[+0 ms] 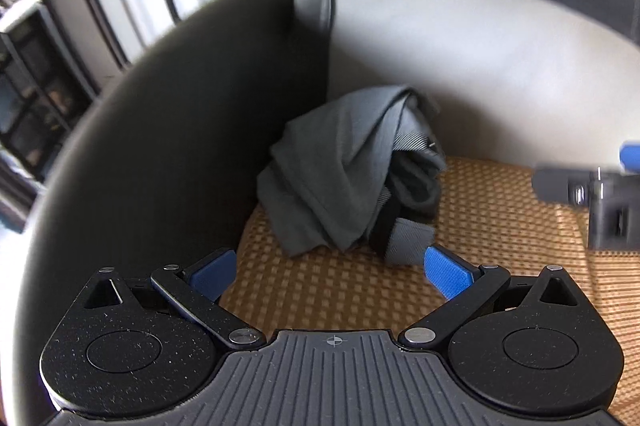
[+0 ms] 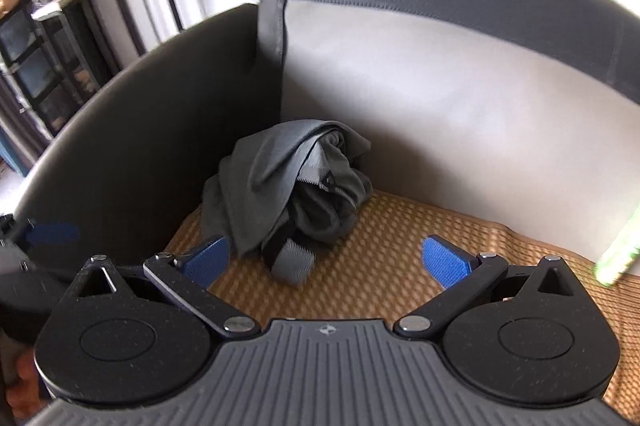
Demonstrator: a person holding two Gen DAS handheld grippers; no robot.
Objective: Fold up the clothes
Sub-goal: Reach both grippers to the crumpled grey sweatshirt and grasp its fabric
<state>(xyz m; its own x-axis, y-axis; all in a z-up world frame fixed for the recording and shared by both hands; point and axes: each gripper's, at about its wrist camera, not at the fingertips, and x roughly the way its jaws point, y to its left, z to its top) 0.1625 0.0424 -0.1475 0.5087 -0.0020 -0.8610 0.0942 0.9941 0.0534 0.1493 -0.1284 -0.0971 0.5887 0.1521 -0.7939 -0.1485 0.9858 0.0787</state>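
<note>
Between my left gripper's (image 1: 330, 272) spread fingers lies bare mat (image 1: 500, 210); the right gripper (image 2: 325, 262) is equally wide apart, holding nothing. Straight ahead, the grey garment (image 1: 344, 178) sits bunched in the sofa corner, its banded end almost touching my left gripper's right pad. Left seems nearer, though fisheye distortion blurs that.

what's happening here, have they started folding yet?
Not yet. A crumpled grey garment lies bunched in the corner of a sofa, on a woven brown mat. The left gripper and right gripper are both open and empty, facing the pile. The left one's right finger is right by the cloth's striped band.
</note>
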